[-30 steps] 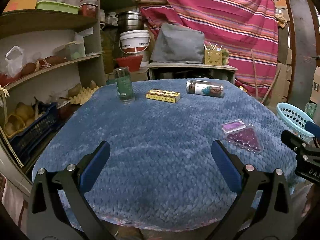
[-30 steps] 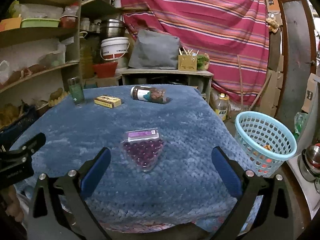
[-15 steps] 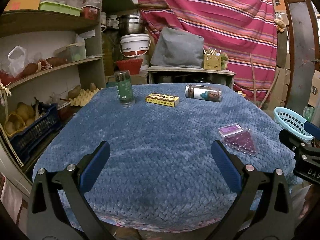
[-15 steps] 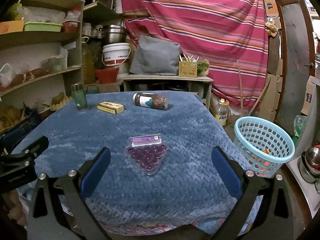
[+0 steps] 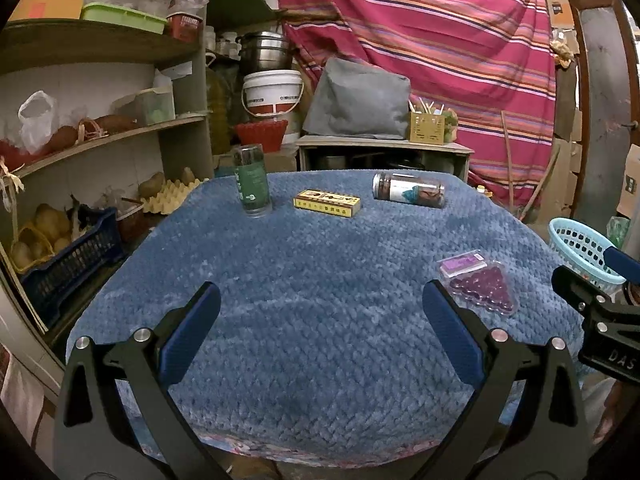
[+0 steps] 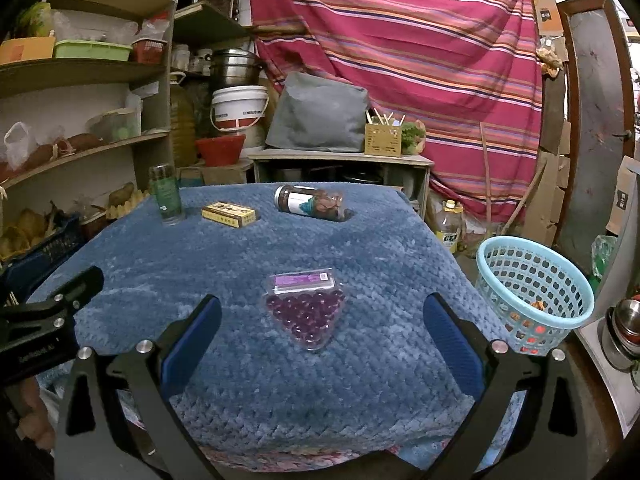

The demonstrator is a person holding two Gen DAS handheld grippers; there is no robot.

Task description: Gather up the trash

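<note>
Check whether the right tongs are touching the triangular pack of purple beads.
Apart. In the right wrist view the right tongs stand open, and blue blanket shows between each pad and the triangular pack of purple beads.

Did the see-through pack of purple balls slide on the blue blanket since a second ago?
No. The pack keeps its place against the lying jar and yellow box. The right gripper backed off, so everything shifts together in its view.

Bead pack (image 6: pixel 306 312) on table (image 6: pixel 360 248) front; basket (image 6: pixel 534 288) right.
</note>
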